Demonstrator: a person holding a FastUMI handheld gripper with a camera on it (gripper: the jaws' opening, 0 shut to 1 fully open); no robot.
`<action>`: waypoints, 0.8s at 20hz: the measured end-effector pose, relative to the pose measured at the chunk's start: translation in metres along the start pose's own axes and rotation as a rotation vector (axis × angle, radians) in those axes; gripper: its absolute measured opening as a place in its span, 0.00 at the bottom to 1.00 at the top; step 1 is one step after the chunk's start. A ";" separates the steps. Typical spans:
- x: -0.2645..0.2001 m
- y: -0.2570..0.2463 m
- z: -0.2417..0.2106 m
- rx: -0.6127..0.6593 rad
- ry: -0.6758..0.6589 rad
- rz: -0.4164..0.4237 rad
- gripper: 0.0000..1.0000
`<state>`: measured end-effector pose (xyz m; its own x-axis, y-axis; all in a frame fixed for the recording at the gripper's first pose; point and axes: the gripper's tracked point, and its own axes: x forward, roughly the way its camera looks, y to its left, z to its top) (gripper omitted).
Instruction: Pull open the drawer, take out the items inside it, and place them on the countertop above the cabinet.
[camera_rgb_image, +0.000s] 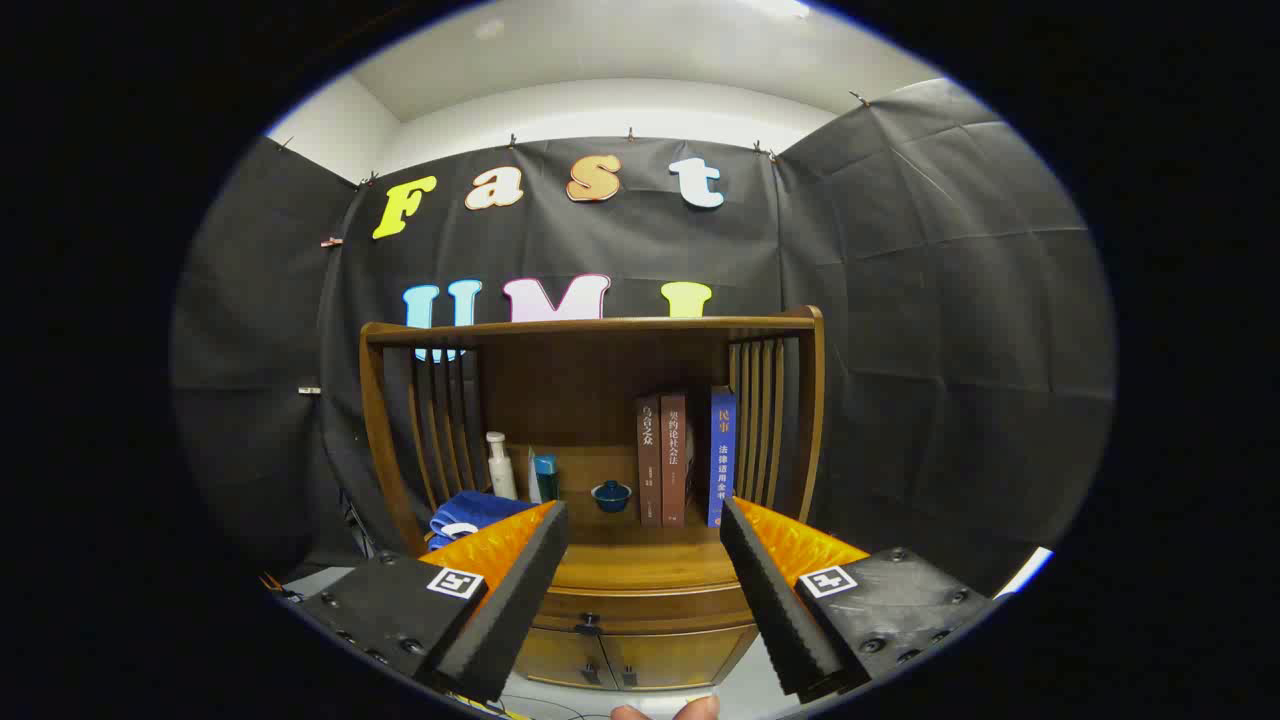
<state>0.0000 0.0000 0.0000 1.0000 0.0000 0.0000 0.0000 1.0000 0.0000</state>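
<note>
A: In front of the wooden cabinet (600, 560) the gripper (645, 590) hangs in the air. Its 2 fingers (505, 600) are spread wide apart and hold nothing.

B: Where is the drawer?

A: The drawer (640, 605) sits low on the cabinet, between the 2 fingers and a bit beyond them. It looks closed. It has a small dark knob (588, 622) in the middle. Under it are 2 little doors (620, 660).

B: Can you see what is inside the drawer?

A: No. It is shut, so I cannot tell.

B: What is on the countertop above it?

A: The countertop (640, 560) has a shelf with slatted sides over it. 3 books (685, 458) stand upright on the right side; 2 are brown and 1 is blue. A small blue cup with a lid (611, 495) sits just left of the books. Farther left are a white bottle (500, 466) and a small teal box (545, 478). A blue cloth (468, 515) lies at the left end, partly behind the left finger.

B: Is a person there?

A: 2 fingertips (665, 711) of a person peek in at the very bottom, below the cabinet doors.
</note>
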 end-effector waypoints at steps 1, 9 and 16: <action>0.001 -0.002 0.002 -0.004 -0.004 -0.006 0.99; 0.002 0.000 0.005 0.000 0.000 -0.008 0.99; 0.002 0.003 0.002 0.003 0.001 -0.006 0.99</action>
<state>0.0017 0.0028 0.0022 1.0000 -0.0064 -0.0008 0.0064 1.0000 0.0029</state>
